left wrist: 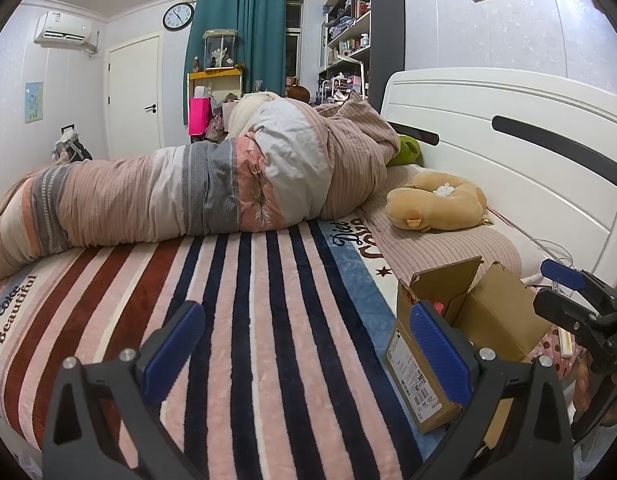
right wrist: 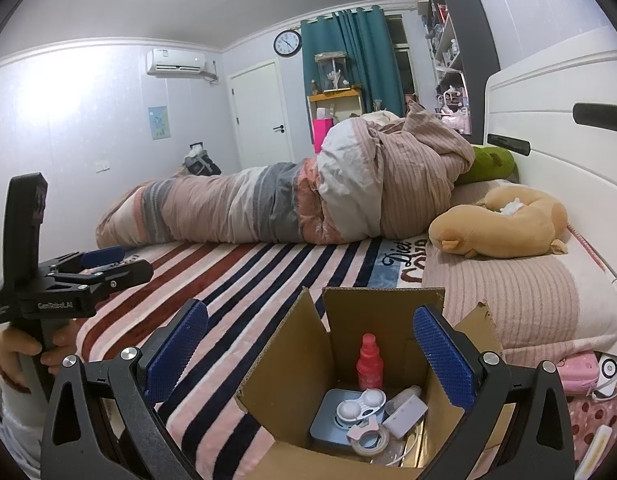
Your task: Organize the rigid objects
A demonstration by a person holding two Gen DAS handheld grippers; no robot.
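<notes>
With both the left gripper (left wrist: 304, 344) and right gripper (right wrist: 308, 344) spread wide and empty, the cardboard box (right wrist: 388, 308) should be approached squarely from above.

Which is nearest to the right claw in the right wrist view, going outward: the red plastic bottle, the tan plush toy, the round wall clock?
1. Red plastic bottle: inside the open cardboard box, just beyond the right claw.
2. Tan plush toy: on the pillow, ahead to the right.
3. Round wall clock: on the far wall, beside the teal curtain.
</notes>
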